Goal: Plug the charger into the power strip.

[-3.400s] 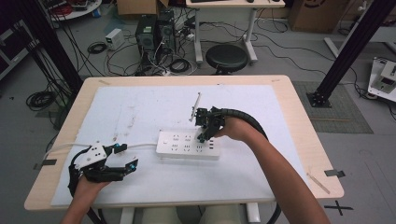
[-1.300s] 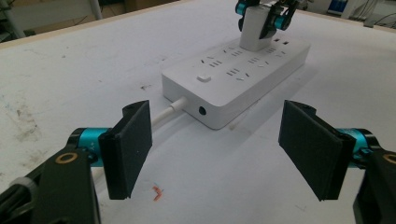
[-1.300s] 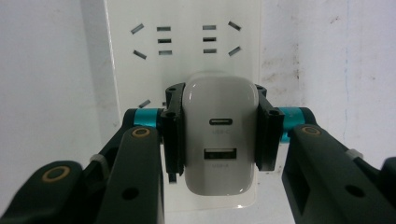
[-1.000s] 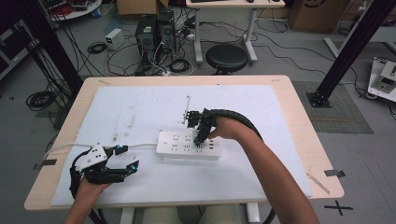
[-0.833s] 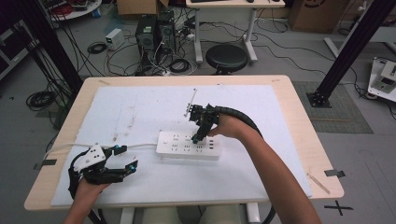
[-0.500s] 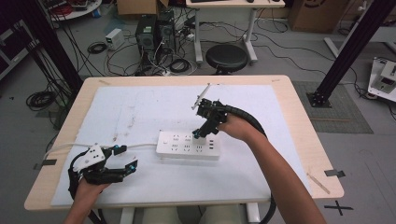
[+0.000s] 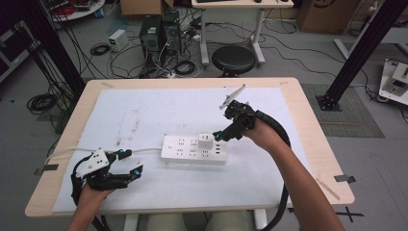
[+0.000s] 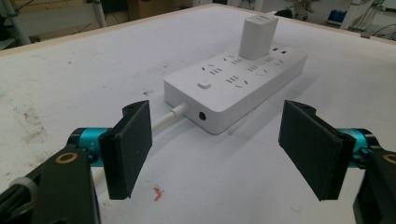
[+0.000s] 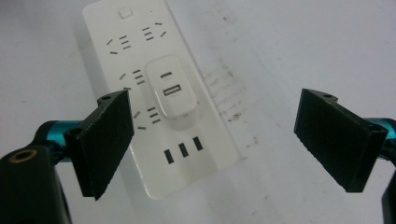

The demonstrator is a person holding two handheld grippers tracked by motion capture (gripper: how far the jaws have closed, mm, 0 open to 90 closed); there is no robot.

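Now the right tool (image 7: 223,136), jaws just spread and empty, hangs just right of the USB charger (image 7: 205,142) plugged upright into the power strip (image 7: 192,153), whose long axis runs toward the spread, idle left tool (image 7: 129,163).

A fixed camera looks down from above the table's near edge. Each gripper camera looks closely along its jaws. All three share the white power strip (image 7: 194,149).

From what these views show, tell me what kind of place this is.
Most likely a robotics or electronics lab. Computer towers sit on the floor among loose cables, black metal frame posts flank the wooden table, and a power strip lies on it.
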